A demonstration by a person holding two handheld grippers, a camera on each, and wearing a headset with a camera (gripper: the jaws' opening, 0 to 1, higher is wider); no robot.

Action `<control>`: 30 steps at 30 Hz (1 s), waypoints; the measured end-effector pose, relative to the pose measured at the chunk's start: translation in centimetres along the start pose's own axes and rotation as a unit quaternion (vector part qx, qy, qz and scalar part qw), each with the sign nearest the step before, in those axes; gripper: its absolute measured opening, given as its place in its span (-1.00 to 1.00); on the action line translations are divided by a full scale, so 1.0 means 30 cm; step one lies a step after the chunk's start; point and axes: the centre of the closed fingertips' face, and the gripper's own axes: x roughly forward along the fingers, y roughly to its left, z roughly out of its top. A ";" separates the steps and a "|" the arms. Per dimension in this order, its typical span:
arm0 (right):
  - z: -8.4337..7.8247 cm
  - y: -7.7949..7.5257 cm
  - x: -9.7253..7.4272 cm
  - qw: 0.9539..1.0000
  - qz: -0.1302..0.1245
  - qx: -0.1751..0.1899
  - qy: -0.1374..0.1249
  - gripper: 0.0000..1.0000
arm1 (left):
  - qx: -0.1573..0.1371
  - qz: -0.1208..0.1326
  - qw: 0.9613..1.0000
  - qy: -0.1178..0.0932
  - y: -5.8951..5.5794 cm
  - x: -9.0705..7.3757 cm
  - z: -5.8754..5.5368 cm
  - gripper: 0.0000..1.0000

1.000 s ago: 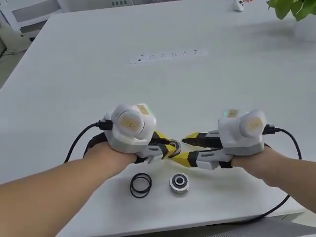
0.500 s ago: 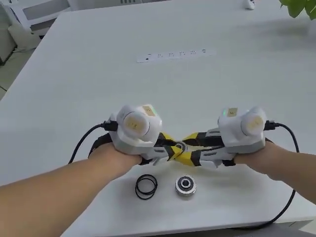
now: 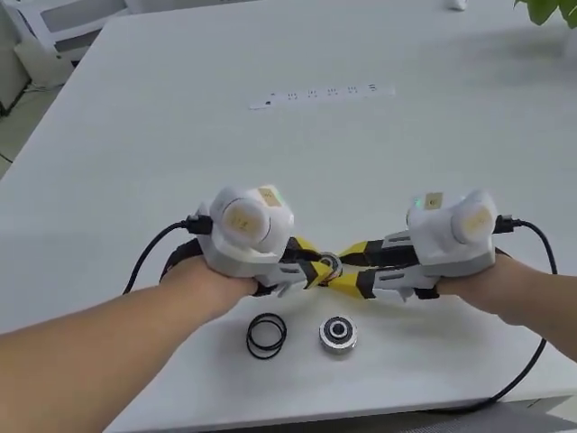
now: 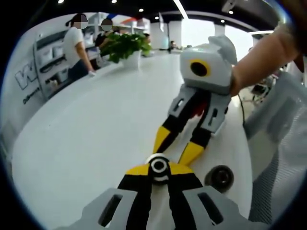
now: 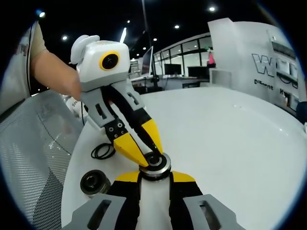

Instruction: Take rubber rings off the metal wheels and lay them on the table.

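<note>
Your right gripper point(image 3: 348, 273) clenches the metal wheel point(image 5: 154, 162), your left gripper point(image 3: 312, 271) pinches its rubber ring point(image 5: 166, 167) — soft, stretchy, probably clingy — so take the ring's edge, not the steel.

Head view steep down on table point(image 3: 270, 162) — gripper views close, facing each other, sharing wheel point(image 4: 158, 167)

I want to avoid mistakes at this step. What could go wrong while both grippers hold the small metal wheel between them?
1. The small metal wheel is pinched only by the yellow tips of the left gripper and right gripper, so it may slip out.
2. If dropped, it could strike the second metal wheel or the black rubber rings nearby on the white table and scatter them.
</note>
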 end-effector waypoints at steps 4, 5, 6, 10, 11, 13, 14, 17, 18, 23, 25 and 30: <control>-0.001 -0.002 -0.003 1.000 -0.002 -0.002 0.001 -0.66 | -0.001 0.000 1.000 0.000 0.000 0.000 0.000 -0.76; -0.003 -0.003 -0.006 1.000 -0.004 0.000 0.001 -0.67 | 0.000 0.000 1.000 0.000 0.001 0.000 0.000 -0.76; -0.004 -0.003 -0.008 1.000 -0.005 0.004 0.002 -0.69 | 0.000 0.000 1.000 0.000 0.001 0.000 0.000 -0.76; -0.007 -0.002 -0.012 1.000 -0.008 0.008 0.005 -0.73 | -0.001 0.000 1.000 -0.001 0.002 0.001 0.001 -0.76; -0.007 -0.003 -0.012 1.000 -0.009 0.009 0.006 -0.74 | -0.001 0.000 1.000 -0.001 0.002 0.000 0.001 -0.76; -0.010 -0.003 -0.015 1.000 -0.011 0.016 0.009 -0.77 | -0.002 0.001 1.000 -0.002 0.002 0.000 0.001 -0.76; -0.015 -0.001 -0.019 1.000 -0.012 0.021 0.013 -0.78 | -0.002 0.001 1.000 -0.002 0.003 0.000 0.001 -0.76; -0.025 -0.006 -0.026 0.999 -0.021 0.033 0.020 -0.93 | -0.002 0.002 1.000 -0.002 0.003 0.000 0.001 -0.76; -0.021 -0.012 -0.027 0.999 -0.025 0.029 0.020 -1.00 | -0.002 0.002 1.000 -0.002 0.003 0.000 0.001 -0.76; -0.019 -0.009 -0.024 0.998 -0.029 0.054 0.026 -1.00 | -0.003 0.004 1.000 -0.002 0.004 0.000 0.001 -0.76; -0.018 -0.011 -0.022 0.998 -0.027 0.056 0.031 -1.00 | -0.003 0.004 1.000 -0.001 0.004 0.000 0.001 -0.76; -0.011 -0.008 -0.023 0.995 -0.031 0.079 0.043 -1.00 | -0.004 0.006 1.000 -0.001 0.004 0.000 0.001 -0.76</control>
